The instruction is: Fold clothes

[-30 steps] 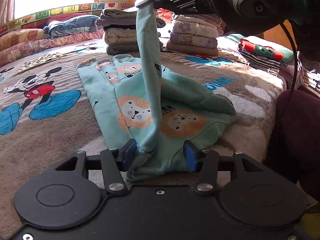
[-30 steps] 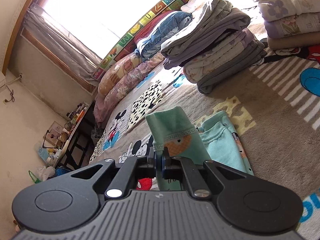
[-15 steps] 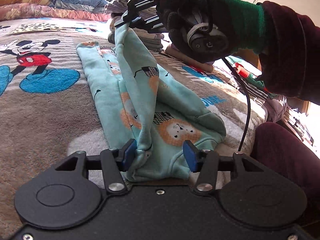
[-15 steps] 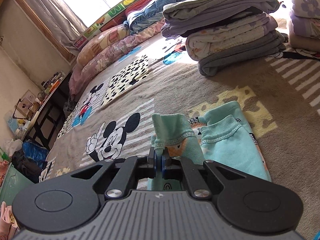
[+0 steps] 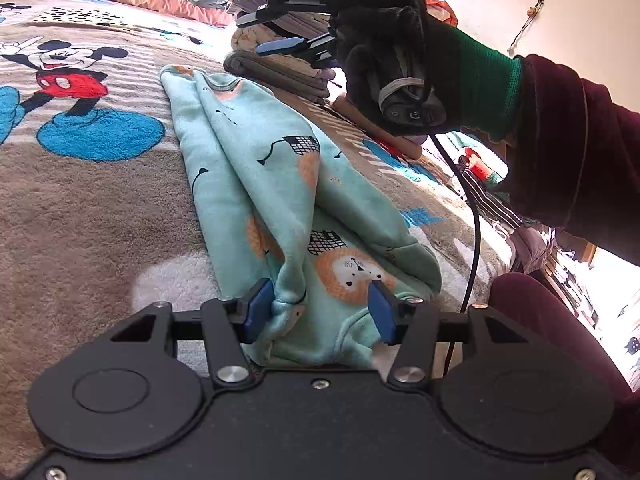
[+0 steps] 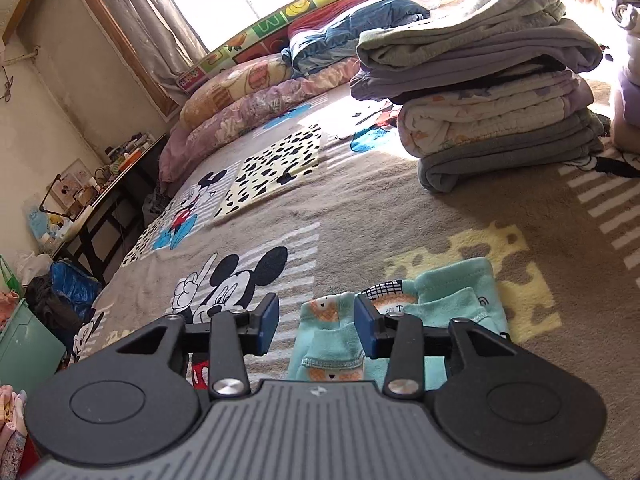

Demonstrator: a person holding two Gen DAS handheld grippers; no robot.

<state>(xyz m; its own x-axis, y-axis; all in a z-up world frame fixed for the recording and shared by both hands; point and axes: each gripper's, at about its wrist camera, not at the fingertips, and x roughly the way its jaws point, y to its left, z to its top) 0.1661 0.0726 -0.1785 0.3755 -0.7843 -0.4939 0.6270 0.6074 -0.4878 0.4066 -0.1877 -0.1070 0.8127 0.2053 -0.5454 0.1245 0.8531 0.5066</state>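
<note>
Right wrist: right claw spread above teal garment on blanket.

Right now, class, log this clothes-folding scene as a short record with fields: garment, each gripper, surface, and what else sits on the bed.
garment: teal lion-print garment, lying lengthwise on the blanket, one leg folded over the other
left gripper: open, jaws either side of the garment's near end
right gripper: open, above the garment's cuffs, gripping nothing
surface: cartoon-mouse blanket
also on bed: stack of folded clothes, pillows by the window
</note>
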